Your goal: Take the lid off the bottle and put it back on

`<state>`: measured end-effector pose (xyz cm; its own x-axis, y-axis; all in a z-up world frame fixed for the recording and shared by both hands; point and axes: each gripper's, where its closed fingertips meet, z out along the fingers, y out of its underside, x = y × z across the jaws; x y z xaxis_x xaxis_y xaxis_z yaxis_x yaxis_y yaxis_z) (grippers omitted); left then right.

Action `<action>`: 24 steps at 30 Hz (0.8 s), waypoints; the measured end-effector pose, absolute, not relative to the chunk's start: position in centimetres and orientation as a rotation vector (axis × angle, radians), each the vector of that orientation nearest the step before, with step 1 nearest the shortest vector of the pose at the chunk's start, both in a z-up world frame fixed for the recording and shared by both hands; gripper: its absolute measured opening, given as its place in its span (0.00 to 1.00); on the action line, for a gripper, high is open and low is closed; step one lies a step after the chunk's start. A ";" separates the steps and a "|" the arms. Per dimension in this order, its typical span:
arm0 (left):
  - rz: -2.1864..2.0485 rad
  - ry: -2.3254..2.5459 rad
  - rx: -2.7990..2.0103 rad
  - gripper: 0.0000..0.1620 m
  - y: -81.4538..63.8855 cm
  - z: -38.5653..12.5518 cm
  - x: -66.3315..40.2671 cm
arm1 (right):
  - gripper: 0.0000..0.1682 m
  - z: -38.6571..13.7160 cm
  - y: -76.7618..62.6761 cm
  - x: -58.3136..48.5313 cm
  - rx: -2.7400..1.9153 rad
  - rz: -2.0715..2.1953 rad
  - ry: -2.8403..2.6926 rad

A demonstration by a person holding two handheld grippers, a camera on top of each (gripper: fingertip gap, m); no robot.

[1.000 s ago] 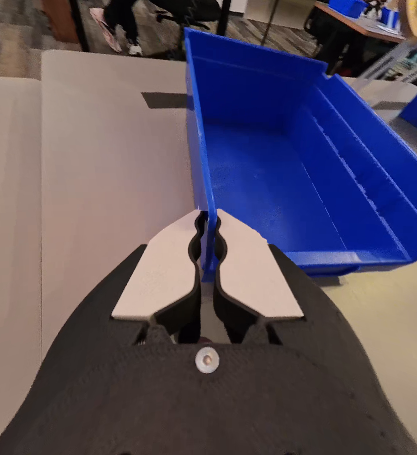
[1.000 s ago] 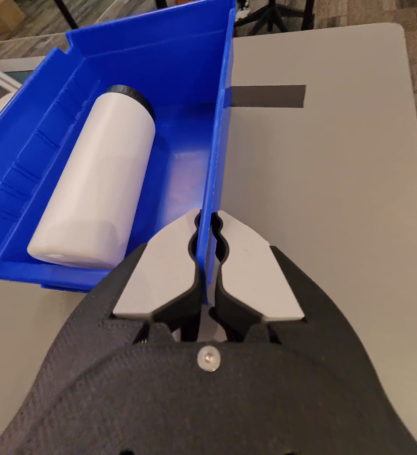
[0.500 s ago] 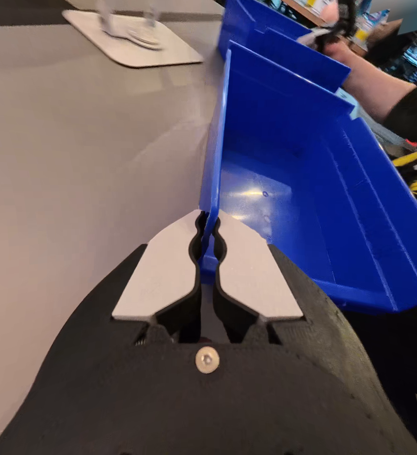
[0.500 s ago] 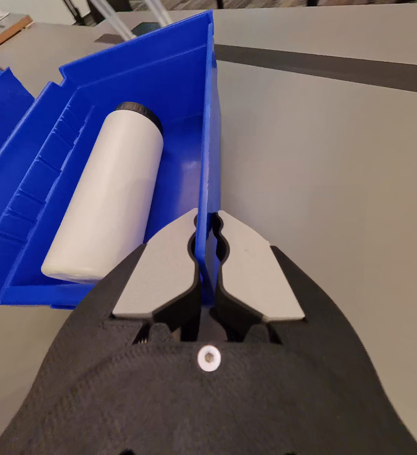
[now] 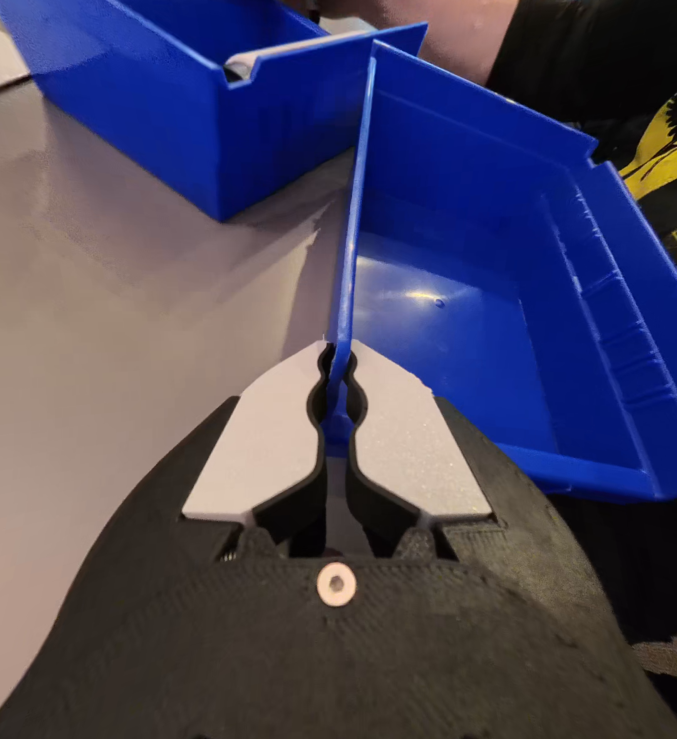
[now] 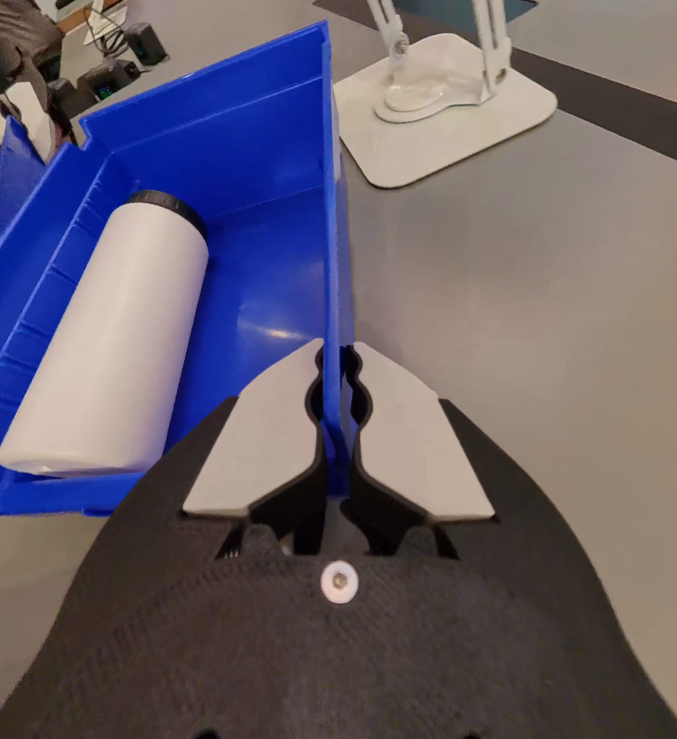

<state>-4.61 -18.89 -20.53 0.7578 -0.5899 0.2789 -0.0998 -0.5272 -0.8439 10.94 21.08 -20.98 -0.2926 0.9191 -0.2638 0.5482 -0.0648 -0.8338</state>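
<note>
A white bottle point(image 6: 109, 340) with a black lid point(image 6: 165, 202) lies on its side in a blue bin point(image 6: 217, 132), lid end pointing away. My right gripper point(image 6: 335, 346) is shut on that bin's right wall near the front corner. My left gripper point(image 5: 339, 348) is shut on the left wall of a second, empty blue bin point(image 5: 469, 168). In the left wrist view the bottle's bin point(image 5: 149, 112) stands just beyond, a pale shape showing at its notch. The left gripper point(image 6: 21, 116) also shows far left in the right wrist view, on its bin point(image 6: 13, 168).
The bins are over a grey table point(image 6: 529, 320). A white stand with a flat base point(image 6: 449, 120) sits beyond the right bin. A person's arm in a dark sleeve point(image 5: 569, 48) reaches behind the empty bin. Dark equipment lies at the far left point(image 6: 121, 68).
Both grippers have stayed shut on their bin walls while the bins swung across the table. The two bins have come close together. The white stand has come into the right view.
</note>
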 end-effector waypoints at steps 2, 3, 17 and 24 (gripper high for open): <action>-0.670 0.543 -2.070 0.03 -18.1 -20.6 -3.8 | 0.05 -21.0 20.3 8.7 -1.561 1.325 -1.857; -0.656 0.560 -2.083 0.03 -17.6 -20.6 -3.5 | 0.05 -21.0 19.9 7.5 -1.558 1.329 -1.869; -0.349 0.237 -2.091 0.36 -15.7 -11.7 -11.3 | 0.32 -13.4 14.1 10.8 -1.710 1.009 -1.783; -0.243 0.090 -2.240 0.44 -4.6 -12.1 -11.4 | 0.40 -15.5 1.5 16.7 -1.858 0.962 -2.041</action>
<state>-11.44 -4.56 -12.08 0.9784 -0.1481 0.1440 0.0190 -0.6297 -0.7766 16.73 1.46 -15.54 -0.1781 0.9485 -0.2620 0.8057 -0.0123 -0.5922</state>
